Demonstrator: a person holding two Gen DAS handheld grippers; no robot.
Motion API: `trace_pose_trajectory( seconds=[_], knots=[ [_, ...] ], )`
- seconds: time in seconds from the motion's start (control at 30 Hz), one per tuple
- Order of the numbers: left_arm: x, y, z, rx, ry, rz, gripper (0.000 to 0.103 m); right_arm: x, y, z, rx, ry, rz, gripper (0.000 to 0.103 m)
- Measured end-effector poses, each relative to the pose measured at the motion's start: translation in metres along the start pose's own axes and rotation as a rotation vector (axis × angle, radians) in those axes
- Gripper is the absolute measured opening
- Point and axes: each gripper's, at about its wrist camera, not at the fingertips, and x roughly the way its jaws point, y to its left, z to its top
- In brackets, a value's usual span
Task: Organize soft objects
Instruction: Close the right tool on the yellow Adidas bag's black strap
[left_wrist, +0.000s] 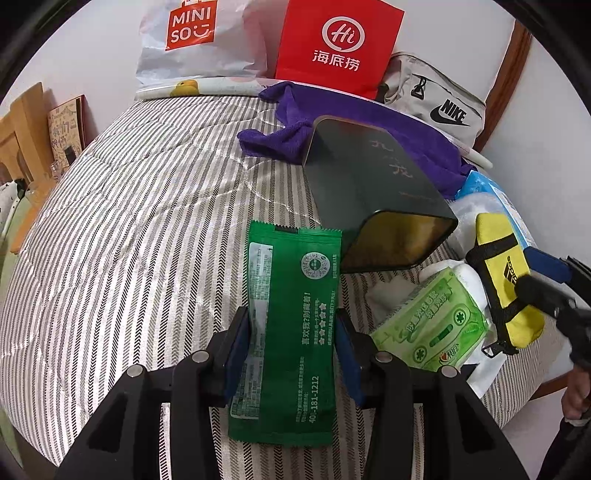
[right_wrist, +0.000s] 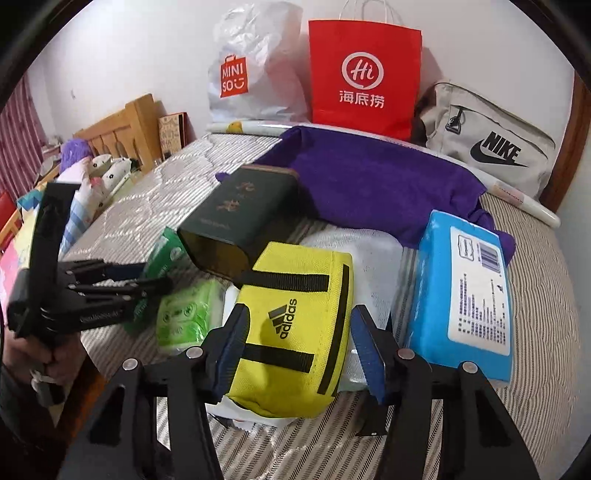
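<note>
Sorting barely begun: left tool (left_wrist: 291, 332) clamps flat green foil sachet (left_wrist: 291, 317); right tool (right_wrist: 295, 349), half-wide, straddles yellow fabric pouch (right_wrist: 295, 332) on striped bed (left_wrist: 129, 221), not visibly pinching it; other packets lie loose.

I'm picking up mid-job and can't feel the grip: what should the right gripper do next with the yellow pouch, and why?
Probably finish closing. The right gripper straddles the yellow pouch, but its right pad still shows a gap. The left gripper already pinches the green sachet, so nothing there needs doing first.

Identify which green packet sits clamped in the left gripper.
The dark green flat sachet, between the left gripper; the light green tissue pack lies free beside it.
</note>
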Motion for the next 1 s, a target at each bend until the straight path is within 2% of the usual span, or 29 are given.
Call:
trace_pose_trajectory(
  seconds=[0.1, 0.27, 0.37, 0.43, 0.5, 0.6, 0.77, 0.87, 1.0],
  knots=[
    [0.000, -0.001, -0.001, -0.001, 0.001, 0.004, 0.044, 0.001, 0.007, -0.001, -0.014, 0.012, 0.014, 0.076],
    [0.000, -0.002, -0.001, 0.005, 0.002, 0.006, 0.046, 0.011, 0.015, -0.002, -0.045, 0.014, -0.027, 0.078],
    [0.000, -0.002, -0.001, 0.010, 0.001, 0.003, 0.048, 0.016, 0.021, -0.005, -0.083, 0.009, -0.062, 0.084],
    [0.000, -0.002, -0.001, 0.010, 0.001, 0.002, 0.049, 0.018, 0.025, -0.007, -0.113, 0.007, -0.086, 0.084],
    [0.000, -0.004, -0.001, 0.015, 0.002, 0.008, 0.050, 0.017, 0.027, -0.008, -0.131, 0.001, -0.100, 0.083],
    [0.000, -0.005, -0.001, 0.023, 0.006, 0.017, 0.051, 0.008, 0.021, -0.007, -0.099, -0.016, -0.064, 0.076],
    [-0.002, -0.006, -0.003, 0.022, 0.011, 0.023, 0.053, -0.015, 0.008, -0.002, -0.033, -0.068, -0.019, 0.074],
    [-0.003, -0.005, -0.004, 0.018, 0.019, 0.027, 0.054, -0.033, -0.002, 0.002, 0.009, -0.110, 0.032, 0.063],
    [-0.005, -0.005, -0.006, 0.010, 0.026, 0.019, 0.059, -0.039, -0.014, 0.002, 0.057, -0.121, 0.080, 0.063]
  ],
)
